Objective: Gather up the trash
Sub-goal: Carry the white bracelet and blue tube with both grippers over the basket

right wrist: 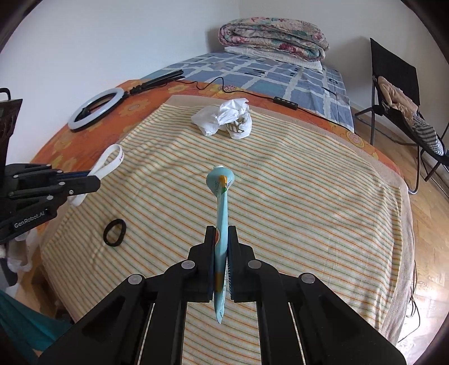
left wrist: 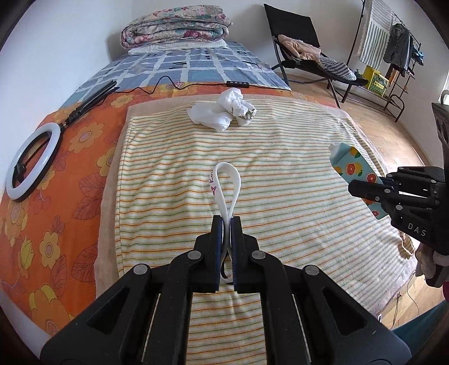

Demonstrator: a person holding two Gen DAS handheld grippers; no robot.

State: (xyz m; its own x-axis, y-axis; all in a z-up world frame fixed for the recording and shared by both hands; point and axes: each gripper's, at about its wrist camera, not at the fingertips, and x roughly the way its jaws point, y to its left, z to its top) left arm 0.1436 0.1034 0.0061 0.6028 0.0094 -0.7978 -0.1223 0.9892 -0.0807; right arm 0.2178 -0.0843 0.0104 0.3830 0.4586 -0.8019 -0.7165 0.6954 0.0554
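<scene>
Both sets of jaws are pressed together on something. Those of the left gripper (left wrist: 227, 224) pinch a white loop strap (left wrist: 226, 185) with small purple print, which sticks up and forward past the fingertips; its lower end is lost between the pads. Those of the right gripper (right wrist: 221, 235) clamp a flattened light-blue tube (right wrist: 221, 213) printed with citrus slices, cap end pointing away from the camera and the crimped tail hanging out behind the jaws. Both are held above the bed, clear of its cover.

Spread over the near part of the bed is a striped towel (left wrist: 280, 174). Near its far edge lies a crumpled white plastic bag (left wrist: 221, 111), resting on the towel and well apart from both grippers. A black ring (right wrist: 114, 232), perhaps a hair tie, lies flat on the towel below the left gripper as seen from the right wrist. Beyond the towel is an orange floral sheet (left wrist: 56, 179) carrying a ring light (left wrist: 33, 160) on its folded stand, with a black cable (right wrist: 286, 102) and inline control trailing across. Farther back sit a blue checked sheet (left wrist: 196, 67) and a folded quilt (left wrist: 175, 26) against the wall. A black folding chair (left wrist: 297, 36) heaped with clothes and a clothes rack (left wrist: 393, 42) stand on the wooden floor.

The bag's contents are hard to make out.
</scene>
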